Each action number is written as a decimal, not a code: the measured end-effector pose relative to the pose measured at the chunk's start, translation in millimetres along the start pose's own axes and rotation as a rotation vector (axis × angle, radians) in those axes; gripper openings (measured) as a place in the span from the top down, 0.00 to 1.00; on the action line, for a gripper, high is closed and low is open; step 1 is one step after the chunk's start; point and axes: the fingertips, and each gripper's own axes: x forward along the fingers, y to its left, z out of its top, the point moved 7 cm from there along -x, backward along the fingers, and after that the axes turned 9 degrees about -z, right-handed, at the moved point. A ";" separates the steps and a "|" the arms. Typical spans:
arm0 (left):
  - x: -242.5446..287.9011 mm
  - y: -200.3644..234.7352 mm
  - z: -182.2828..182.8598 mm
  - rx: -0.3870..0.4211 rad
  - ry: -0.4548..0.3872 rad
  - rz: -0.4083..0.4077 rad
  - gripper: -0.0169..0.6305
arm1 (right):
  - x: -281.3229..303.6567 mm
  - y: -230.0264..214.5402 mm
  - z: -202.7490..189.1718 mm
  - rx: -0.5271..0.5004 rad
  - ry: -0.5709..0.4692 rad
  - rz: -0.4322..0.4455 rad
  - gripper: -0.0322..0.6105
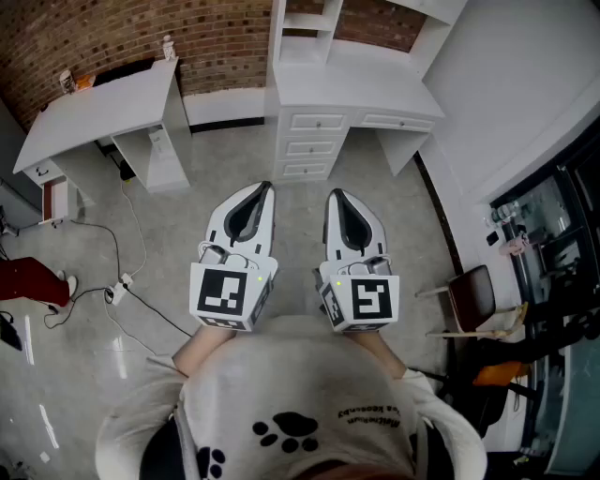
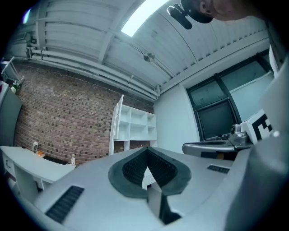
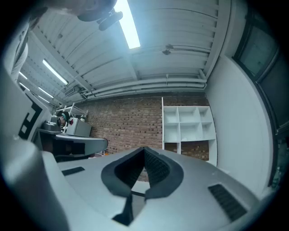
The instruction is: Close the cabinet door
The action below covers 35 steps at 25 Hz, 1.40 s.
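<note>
A white desk with drawers and an open shelf unit stands against the brick wall ahead of me. I cannot make out a cabinet door on it in the head view. Both gripper views show the shelf unit from a distance, with its white cubbies open. My left gripper and right gripper are held side by side in front of my chest, pointing at the desk, well short of it. Each has its jaws together with nothing between them.
A second white desk stands at the left with a small bottle on it. Cables trail over the grey floor at the left. A chair and dark glazed doors are at the right, beside a white wall.
</note>
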 end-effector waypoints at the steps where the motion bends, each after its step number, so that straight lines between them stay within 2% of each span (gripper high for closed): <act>1: -0.6 3.1 -1.1 -0.002 0.000 -0.001 0.96 | 1.5 3.0 -1.8 0.001 0.003 0.001 0.94; 7: -2.0 11.7 -9.2 -0.014 0.009 -0.014 0.96 | 5.1 11.9 -10.9 0.009 0.024 -0.001 0.94; 15: 24.6 26.9 -24.8 -0.049 0.032 -0.022 0.96 | 33.7 1.3 -23.6 0.049 0.021 -0.002 0.93; 22: 74.1 61.0 -32.5 -0.061 0.043 0.014 0.96 | 97.5 -17.3 -34.4 0.073 -0.001 0.029 0.93; 27: 120.3 84.0 -38.5 -0.061 0.010 0.031 0.96 | 152.3 -37.3 -39.6 0.077 -0.017 0.081 0.93; 35: 195.6 116.7 -39.3 -0.038 -0.016 0.114 0.96 | 244.2 -77.0 -48.9 0.099 -0.034 0.164 0.93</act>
